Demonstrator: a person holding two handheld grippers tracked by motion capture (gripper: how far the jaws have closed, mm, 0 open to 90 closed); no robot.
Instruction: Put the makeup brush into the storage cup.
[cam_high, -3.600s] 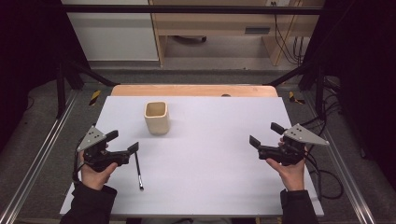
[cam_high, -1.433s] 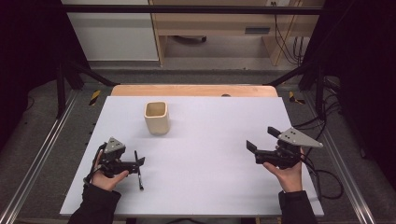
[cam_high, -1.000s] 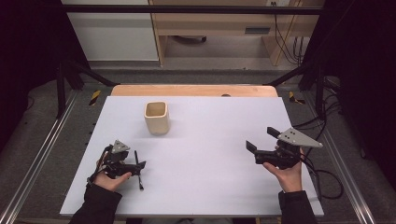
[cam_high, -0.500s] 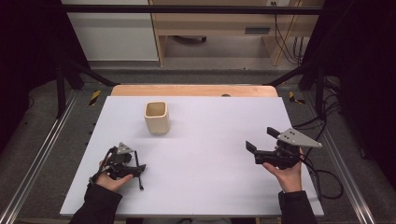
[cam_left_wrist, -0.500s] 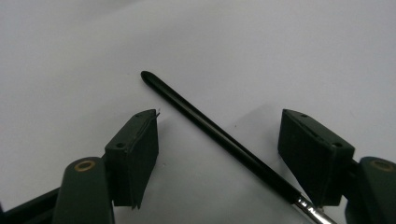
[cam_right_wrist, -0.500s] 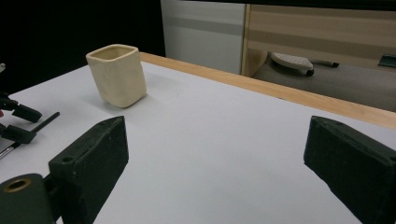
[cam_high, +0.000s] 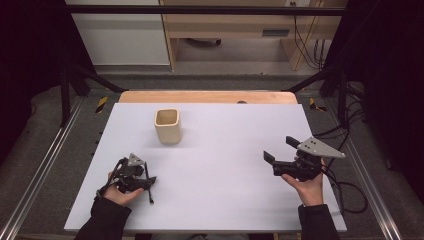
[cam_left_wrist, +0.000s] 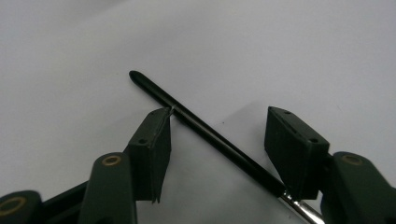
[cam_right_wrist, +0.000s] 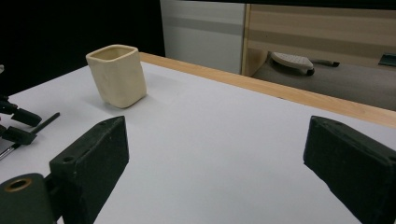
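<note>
Pen lies between left gripper's open jaws; right gripper open too

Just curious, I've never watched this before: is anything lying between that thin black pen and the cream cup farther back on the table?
Nothing visible. Only bare white table lies between the pen, straddled by the open left hand-held gripper, and the cup.
</note>
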